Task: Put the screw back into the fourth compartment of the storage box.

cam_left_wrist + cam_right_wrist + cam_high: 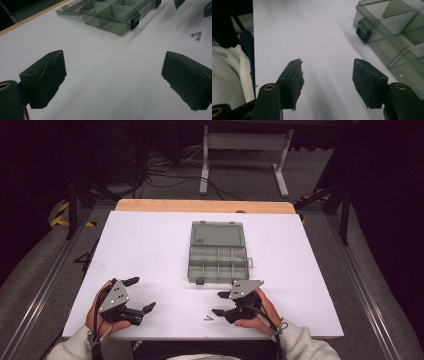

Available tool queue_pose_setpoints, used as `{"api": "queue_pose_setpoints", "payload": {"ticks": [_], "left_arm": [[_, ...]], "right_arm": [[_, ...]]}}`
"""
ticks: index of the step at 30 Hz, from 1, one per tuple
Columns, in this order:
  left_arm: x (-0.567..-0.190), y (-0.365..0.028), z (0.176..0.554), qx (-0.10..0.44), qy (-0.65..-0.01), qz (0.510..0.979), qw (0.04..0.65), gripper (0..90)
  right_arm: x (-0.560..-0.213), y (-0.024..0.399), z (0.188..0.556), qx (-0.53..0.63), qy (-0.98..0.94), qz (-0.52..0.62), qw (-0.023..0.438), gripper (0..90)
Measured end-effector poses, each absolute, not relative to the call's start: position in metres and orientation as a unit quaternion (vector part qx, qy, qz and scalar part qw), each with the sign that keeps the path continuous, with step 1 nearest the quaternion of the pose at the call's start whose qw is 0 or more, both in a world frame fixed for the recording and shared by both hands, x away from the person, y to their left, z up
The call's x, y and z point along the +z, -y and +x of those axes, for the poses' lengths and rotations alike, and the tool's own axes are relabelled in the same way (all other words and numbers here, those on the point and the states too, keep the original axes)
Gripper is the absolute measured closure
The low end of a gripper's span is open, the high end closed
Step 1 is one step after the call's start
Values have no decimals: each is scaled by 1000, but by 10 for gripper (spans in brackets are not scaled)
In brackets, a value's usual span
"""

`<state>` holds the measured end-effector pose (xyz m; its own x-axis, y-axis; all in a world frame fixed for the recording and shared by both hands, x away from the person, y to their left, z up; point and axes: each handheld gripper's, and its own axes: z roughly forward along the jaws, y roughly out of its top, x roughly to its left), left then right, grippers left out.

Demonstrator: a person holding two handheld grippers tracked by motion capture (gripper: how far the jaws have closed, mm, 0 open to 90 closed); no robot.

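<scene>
screws (209,318) too small, box (397,37) cropped

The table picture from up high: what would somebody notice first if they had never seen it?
Probably the smoky grey organiser box, lying open with its lid flat, in the middle of the white table. Next come the two black grippers near the front edge, the left gripper and the right gripper, both with jaws apart and nothing between them. A couple of small screws lie on the table beside the right gripper.
</scene>
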<state>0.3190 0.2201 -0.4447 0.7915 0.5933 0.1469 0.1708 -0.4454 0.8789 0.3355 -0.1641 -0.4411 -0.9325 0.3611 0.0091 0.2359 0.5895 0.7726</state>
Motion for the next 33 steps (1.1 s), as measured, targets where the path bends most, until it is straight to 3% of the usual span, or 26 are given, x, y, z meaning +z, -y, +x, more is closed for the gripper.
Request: {"api": "queue_pose_setpoints", "payload": {"ticks": [8, 11, 17, 33], "left_arm": [[-445, -220, 319, 224, -234, 821, 470, 63], [-445, -220, 319, 223, -236, 820, 471, 63], [-446, -220, 321, 222, -235, 822, 469, 64], [-446, -220, 320, 224, -233, 823, 468, 66]], "right_arm": [[-453, 148, 333, 406, -899, 158, 56, 472], [-456, 149, 335, 410, -897, 160, 47, 553], [-455, 149, 335, 411, -897, 154, 45, 634], [-458, 144, 331, 400, -905, 138, 42, 719]]}}
